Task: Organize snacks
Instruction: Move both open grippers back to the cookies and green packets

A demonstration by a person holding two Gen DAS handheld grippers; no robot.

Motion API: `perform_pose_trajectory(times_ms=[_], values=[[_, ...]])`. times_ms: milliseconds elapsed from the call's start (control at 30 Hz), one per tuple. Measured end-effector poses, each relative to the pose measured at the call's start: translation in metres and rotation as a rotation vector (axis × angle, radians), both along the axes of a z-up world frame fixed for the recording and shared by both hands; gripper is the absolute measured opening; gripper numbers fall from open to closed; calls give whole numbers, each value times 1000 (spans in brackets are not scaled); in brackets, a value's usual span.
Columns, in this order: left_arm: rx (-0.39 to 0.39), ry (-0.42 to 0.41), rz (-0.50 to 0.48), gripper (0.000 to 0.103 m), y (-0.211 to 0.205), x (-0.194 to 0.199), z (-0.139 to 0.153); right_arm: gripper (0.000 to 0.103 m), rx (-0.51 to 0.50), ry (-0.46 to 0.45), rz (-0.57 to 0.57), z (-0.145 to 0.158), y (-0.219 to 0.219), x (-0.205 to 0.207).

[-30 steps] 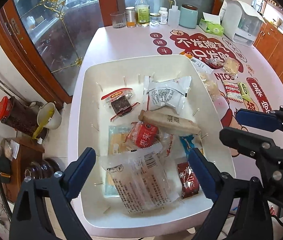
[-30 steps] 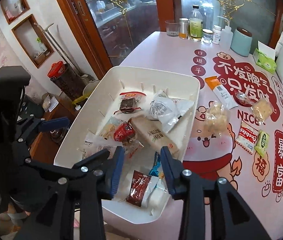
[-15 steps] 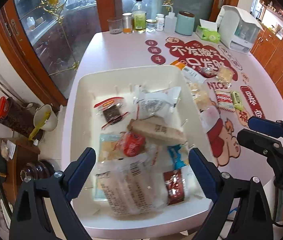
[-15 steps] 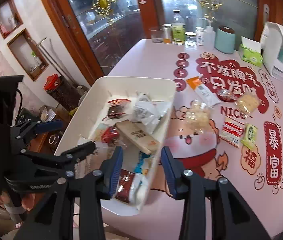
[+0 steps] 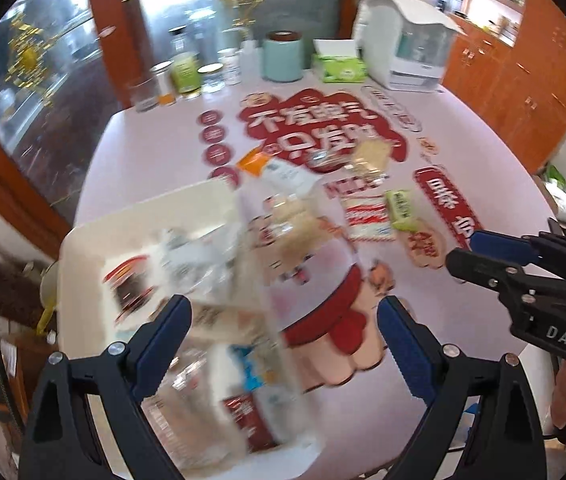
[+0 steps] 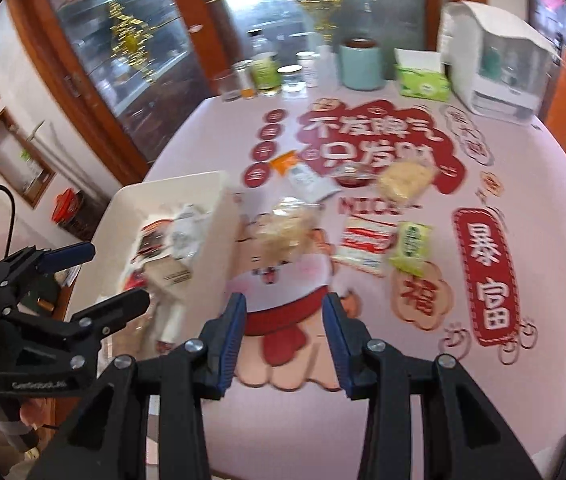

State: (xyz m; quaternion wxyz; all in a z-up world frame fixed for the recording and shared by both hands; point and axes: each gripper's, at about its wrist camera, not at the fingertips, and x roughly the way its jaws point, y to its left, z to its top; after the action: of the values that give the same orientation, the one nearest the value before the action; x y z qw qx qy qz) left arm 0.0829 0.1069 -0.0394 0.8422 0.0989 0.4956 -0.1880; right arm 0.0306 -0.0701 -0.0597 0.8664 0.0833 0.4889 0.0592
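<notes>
A white bin point(image 5: 83, 252) holding several snack packets sits at the table's left edge; it also shows in the right wrist view point(image 6: 171, 192). Loose snacks lie on the pink tablecloth: a clear bag of pale puffs point(image 6: 291, 228), a red-and-white packet point(image 6: 365, 246), a green packet point(image 6: 413, 244), an orange-and-white packet point(image 6: 301, 174) and a cracker bag point(image 6: 405, 180). My left gripper point(image 5: 283, 336) is open and empty above the bin's right rim. My right gripper point(image 6: 285, 332) is open and empty over the cloth, in front of the loose snacks.
Bottles and jars point(image 5: 187, 72), a teal canister point(image 5: 283, 56), a green tissue box point(image 5: 343, 66) and a white appliance point(image 5: 407, 44) stand along the table's far edge. A glass cabinet door point(image 5: 43, 80) is at the left. Wooden cabinets point(image 5: 523, 60) are at the right.
Both grippers have swung right, away from over the bin toward the loose snacks on the cloth. The right gripper's jaws have opened wider. The views are motion-blurred.
</notes>
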Motion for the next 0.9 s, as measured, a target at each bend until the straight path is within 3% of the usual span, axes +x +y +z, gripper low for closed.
perform_pose_trajectory(times_ms=[200, 400, 533, 667, 800, 900], values=[[2, 49, -64, 94, -69, 23, -13, 40, 2, 25, -62, -8, -54, 15], [1, 143, -25, 94, -122, 62, -60, 45, 15, 82, -110, -40, -101, 47], [10, 193, 21, 93, -139, 81, -102, 45, 36, 139, -128, -77, -125, 72], [11, 185, 65, 93, -149, 92, -133, 45, 70, 195, -142, -113, -139, 98], [54, 177, 90, 93, -154, 98, -151, 45, 110, 235, -125, -133, -139, 120], [76, 184, 97, 93, -154, 101, -160, 45, 74, 254, -102, -143, -131, 133]])
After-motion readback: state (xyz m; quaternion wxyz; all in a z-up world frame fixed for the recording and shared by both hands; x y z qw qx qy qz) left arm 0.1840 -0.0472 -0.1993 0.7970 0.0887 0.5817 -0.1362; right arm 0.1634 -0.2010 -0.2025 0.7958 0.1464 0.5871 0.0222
